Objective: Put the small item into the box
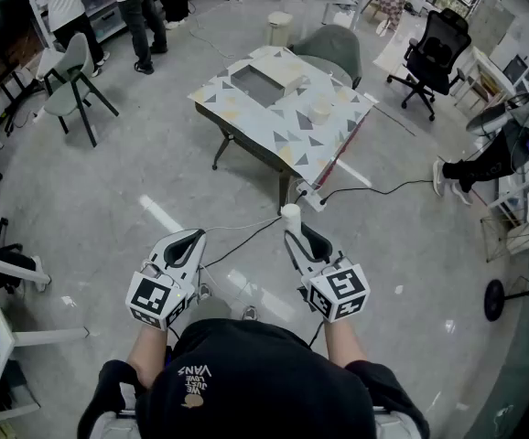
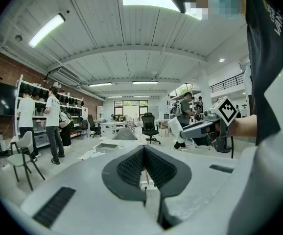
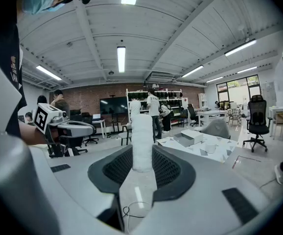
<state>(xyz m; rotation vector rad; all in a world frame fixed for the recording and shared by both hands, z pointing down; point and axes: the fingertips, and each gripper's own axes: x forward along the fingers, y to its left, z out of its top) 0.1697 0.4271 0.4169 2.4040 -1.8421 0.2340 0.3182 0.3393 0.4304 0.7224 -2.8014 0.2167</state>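
Observation:
My right gripper (image 1: 291,233) is shut on a small white cylinder (image 1: 290,213), which stands upright between its pads (image 3: 142,141). That same cylinder shows at the tip of the right gripper in the left gripper view (image 2: 176,129). An open grey-lined box (image 1: 257,83) lies on the patterned table (image 1: 294,144), well ahead of both grippers, with its white lid (image 1: 288,69) beside it. The box also appears in the right gripper view (image 3: 191,137). My left gripper (image 1: 189,239) is shut with nothing in it (image 2: 143,163). Both grippers hover over the floor in front of the person.
A white cup-shaped item (image 1: 320,110) sits on the table. A cable and power strip (image 1: 308,197) run across the floor by the table's near corner. Chairs (image 1: 72,79) (image 1: 437,51) and standing people (image 1: 140,12) ring the room.

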